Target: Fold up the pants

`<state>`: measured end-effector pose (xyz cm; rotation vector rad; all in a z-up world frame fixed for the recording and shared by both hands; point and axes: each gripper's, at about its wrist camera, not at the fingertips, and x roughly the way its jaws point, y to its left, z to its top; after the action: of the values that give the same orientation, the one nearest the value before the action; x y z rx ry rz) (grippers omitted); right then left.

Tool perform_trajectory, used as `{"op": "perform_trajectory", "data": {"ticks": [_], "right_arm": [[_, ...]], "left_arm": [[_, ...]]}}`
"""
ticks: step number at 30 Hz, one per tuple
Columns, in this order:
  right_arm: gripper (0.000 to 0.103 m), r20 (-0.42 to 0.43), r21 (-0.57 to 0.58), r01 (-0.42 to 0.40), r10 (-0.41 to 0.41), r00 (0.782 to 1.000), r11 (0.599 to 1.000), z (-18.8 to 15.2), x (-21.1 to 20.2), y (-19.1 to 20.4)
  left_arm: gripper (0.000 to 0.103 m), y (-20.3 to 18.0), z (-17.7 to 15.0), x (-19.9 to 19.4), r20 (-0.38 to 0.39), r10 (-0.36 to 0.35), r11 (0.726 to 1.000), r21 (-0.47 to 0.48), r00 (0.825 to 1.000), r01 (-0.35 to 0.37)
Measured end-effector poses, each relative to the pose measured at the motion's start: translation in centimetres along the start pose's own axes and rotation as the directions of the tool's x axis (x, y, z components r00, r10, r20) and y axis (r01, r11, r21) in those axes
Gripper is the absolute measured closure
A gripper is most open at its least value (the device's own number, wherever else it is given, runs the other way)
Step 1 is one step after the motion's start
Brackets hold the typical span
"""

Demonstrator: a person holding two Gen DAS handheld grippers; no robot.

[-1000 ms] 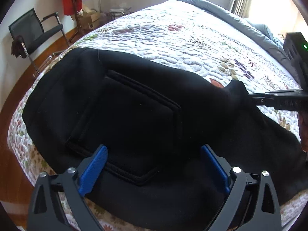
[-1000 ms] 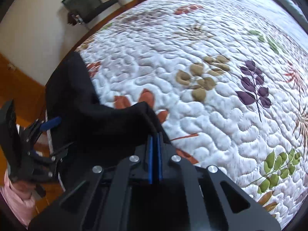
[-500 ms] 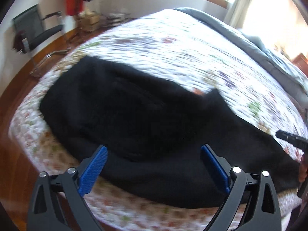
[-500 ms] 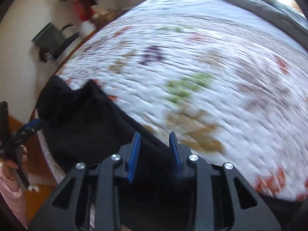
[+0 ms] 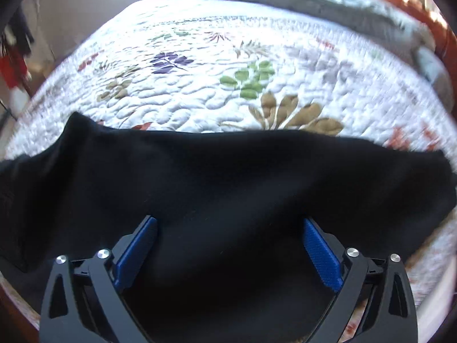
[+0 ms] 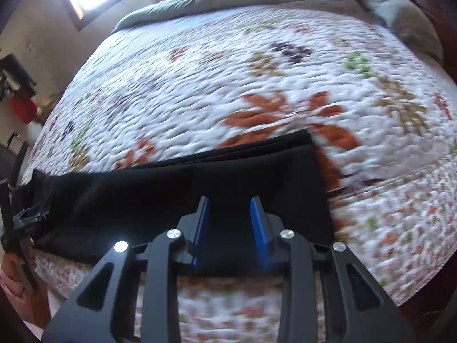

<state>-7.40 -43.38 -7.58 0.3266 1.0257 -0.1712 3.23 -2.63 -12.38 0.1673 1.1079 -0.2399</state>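
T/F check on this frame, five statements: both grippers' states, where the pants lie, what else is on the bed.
1. The left gripper is open. True.
2. The right gripper is shut on the black pants. False: its jaws stand apart with nothing pinched between them.
3. The pants lie on a plain grey sheet. False: they lie on a white floral quilt.
4. A grey blanket is bunched at the far end of the bed. True.
5. The pants hang from a chair. False: they are spread along the near edge of the bed.
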Motion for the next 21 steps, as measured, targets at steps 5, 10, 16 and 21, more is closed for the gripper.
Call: {"op": "perform_trajectory", "data": {"ticks": [5,10,16,21], "right_arm": [[0.054,0.021,-0.012,0.017,-0.017,1.000,1.000,1.1,0.0,-4.3],[0.048,-0.024,-0.027,-0.046,0.045,0.999,0.999,2.5,2.2,-6.0],[0.094,-0.062,-0.097,-0.043,0.037,0.997,0.994,3.4,3.6,-5.4],[0.099,0.036,-0.053,-0.097,0.099,0.994,0.994,4.5,1.1,-6.4]], "left_arm": [[0.004,0.4,-0.1,-1.5,0.010,-0.040,0.996,-0.077,0.999,0.041],[0.004,-0.5,-0.2,-2.4,0.023,-0.067,0.992,-0.102,0.997,0.069],[0.004,-1.9,-0.4,-2.3,0.006,-0.041,0.997,-0.060,0.999,0.041],[0.004,-2.0,-0.3,-2.6,0.025,-0.066,0.994,-0.084,0.998,0.067]]}}
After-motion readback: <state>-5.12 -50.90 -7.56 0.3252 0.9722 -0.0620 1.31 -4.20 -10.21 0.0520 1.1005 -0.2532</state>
